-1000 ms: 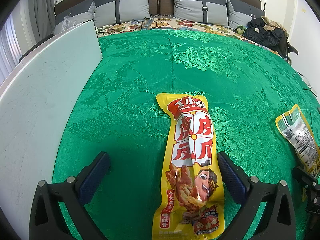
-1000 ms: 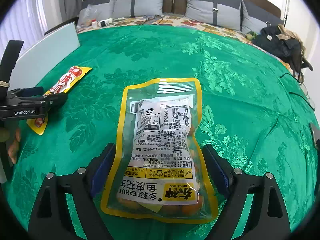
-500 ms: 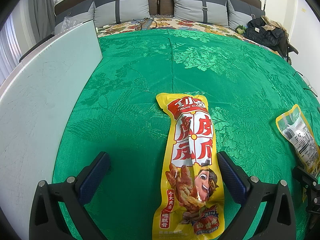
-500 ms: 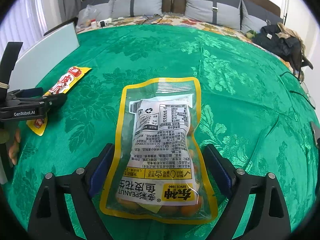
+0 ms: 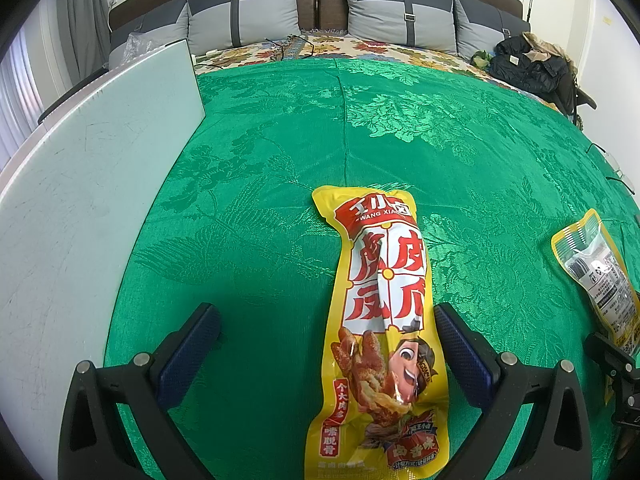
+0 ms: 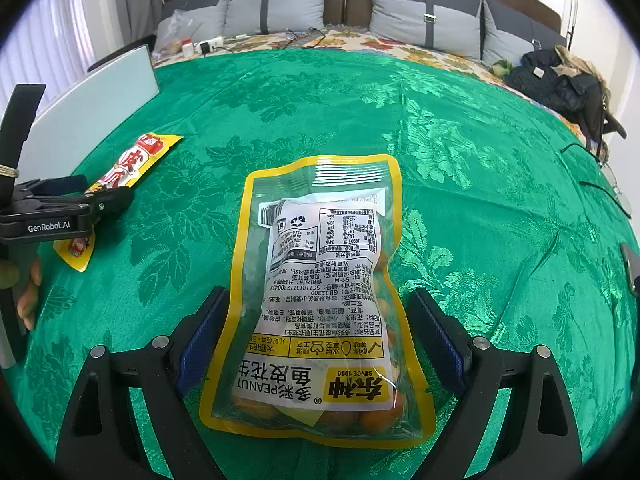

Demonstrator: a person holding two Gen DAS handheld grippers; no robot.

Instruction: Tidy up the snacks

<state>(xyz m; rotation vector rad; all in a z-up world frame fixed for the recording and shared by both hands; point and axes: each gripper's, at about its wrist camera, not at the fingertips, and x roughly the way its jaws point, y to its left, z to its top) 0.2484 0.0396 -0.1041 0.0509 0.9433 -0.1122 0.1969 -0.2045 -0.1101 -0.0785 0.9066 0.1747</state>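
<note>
Green cloth [image 5: 280,140] covers the whole bed, and along its left side we see a white board [image 5: 88,184]. Both snacks lie flat on the cloth and well apart, so we judge that the organizing is hardly begun; everything is left to do. The peanut bag [image 6: 320,292] lies between the spread fingers of the right gripper [image 6: 320,336], its long axis pointing away from us, label upside down. The long chicken-feet packet [image 5: 384,320] points the same way, beside the right finger of the left gripper [image 5: 328,336], which also stands wide and holds nothing.
</note>
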